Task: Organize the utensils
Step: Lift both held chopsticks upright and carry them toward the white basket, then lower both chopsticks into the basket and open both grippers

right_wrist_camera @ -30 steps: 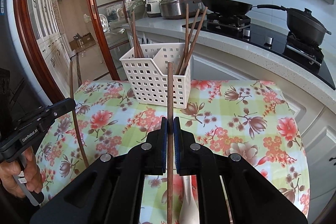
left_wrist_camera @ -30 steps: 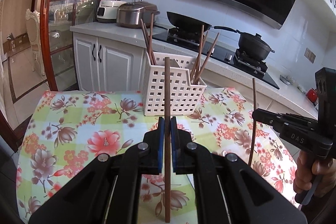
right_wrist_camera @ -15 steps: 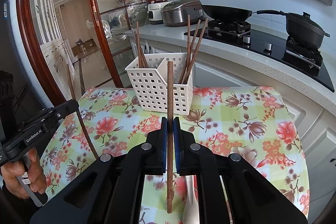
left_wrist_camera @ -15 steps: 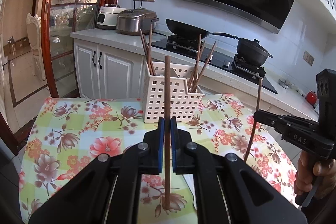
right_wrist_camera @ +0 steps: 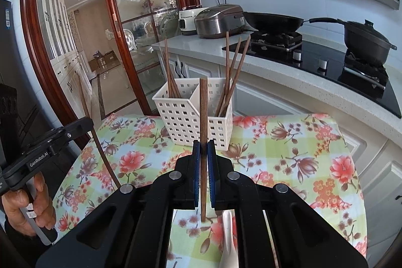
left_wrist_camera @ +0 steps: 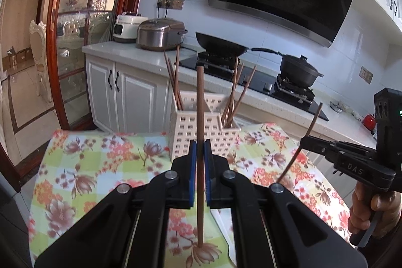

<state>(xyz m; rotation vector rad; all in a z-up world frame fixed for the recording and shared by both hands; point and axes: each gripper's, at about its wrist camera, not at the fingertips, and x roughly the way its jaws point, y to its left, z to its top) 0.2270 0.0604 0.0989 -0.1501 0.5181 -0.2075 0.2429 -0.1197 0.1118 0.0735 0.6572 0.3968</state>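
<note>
My left gripper (left_wrist_camera: 198, 155) is shut on a brown chopstick (left_wrist_camera: 200, 102) held upright above the table. My right gripper (right_wrist_camera: 204, 155) is shut on another brown chopstick (right_wrist_camera: 203, 112), also upright. A white perforated two-compartment basket (left_wrist_camera: 201, 129) stands at the table's far edge with several chopsticks in each compartment; it also shows in the right wrist view (right_wrist_camera: 188, 114). Both grippers are raised in front of the basket, apart from it. The right gripper shows in the left wrist view (left_wrist_camera: 305, 142), its chopstick tilted. The left gripper shows in the right wrist view (right_wrist_camera: 83, 127).
The floral tablecloth (right_wrist_camera: 289, 147) covers the table. A white spoon (right_wrist_camera: 230, 237) lies on it under my right gripper. Behind are the counter (left_wrist_camera: 130, 54), rice cookers (left_wrist_camera: 160, 34), a wok (left_wrist_camera: 221, 47) and a pot (left_wrist_camera: 299, 69) on the stove.
Both grippers have risen and pulled back with their chopsticks; the basket sits lower and farther away in both views. The right gripper's chopstick has tilted more.
</note>
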